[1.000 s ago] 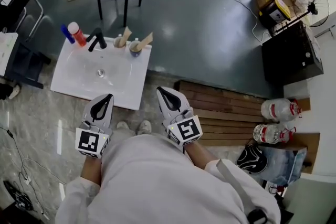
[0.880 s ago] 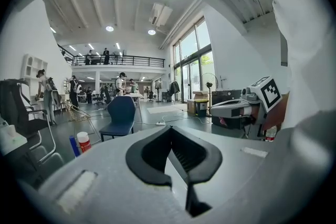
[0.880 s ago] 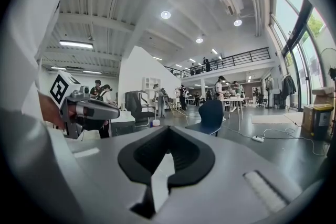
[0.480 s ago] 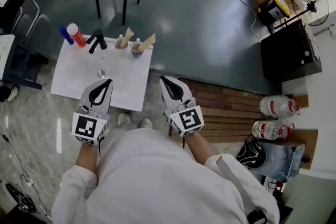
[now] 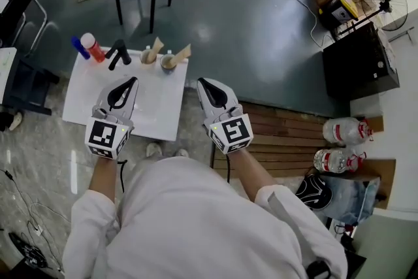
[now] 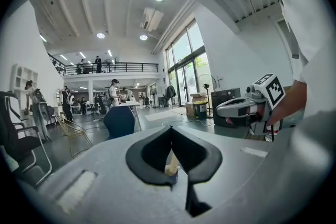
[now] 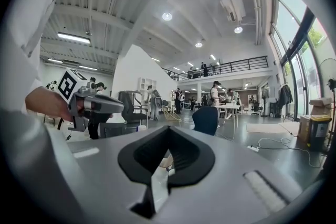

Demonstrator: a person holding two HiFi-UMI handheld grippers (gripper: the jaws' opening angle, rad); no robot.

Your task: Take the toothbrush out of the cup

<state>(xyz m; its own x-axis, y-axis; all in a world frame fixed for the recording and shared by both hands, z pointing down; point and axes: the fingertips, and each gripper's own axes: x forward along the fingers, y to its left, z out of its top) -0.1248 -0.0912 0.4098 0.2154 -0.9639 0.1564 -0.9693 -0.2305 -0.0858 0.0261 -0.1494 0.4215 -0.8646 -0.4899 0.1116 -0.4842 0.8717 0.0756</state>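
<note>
Left tool (image 5: 130, 83) hovers level over the white surface (image 5: 160, 111), right tool (image 5: 202, 83) just past its right edge, both with jaws together and empty; cups (image 5: 169, 62) stand at the far edge.

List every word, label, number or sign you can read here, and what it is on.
Nothing legible anywhere.
Labels on plastic bottles: red, print too small to read.
On left gripper and right gripper: square black-and-white marker patterns, no letters.
</note>
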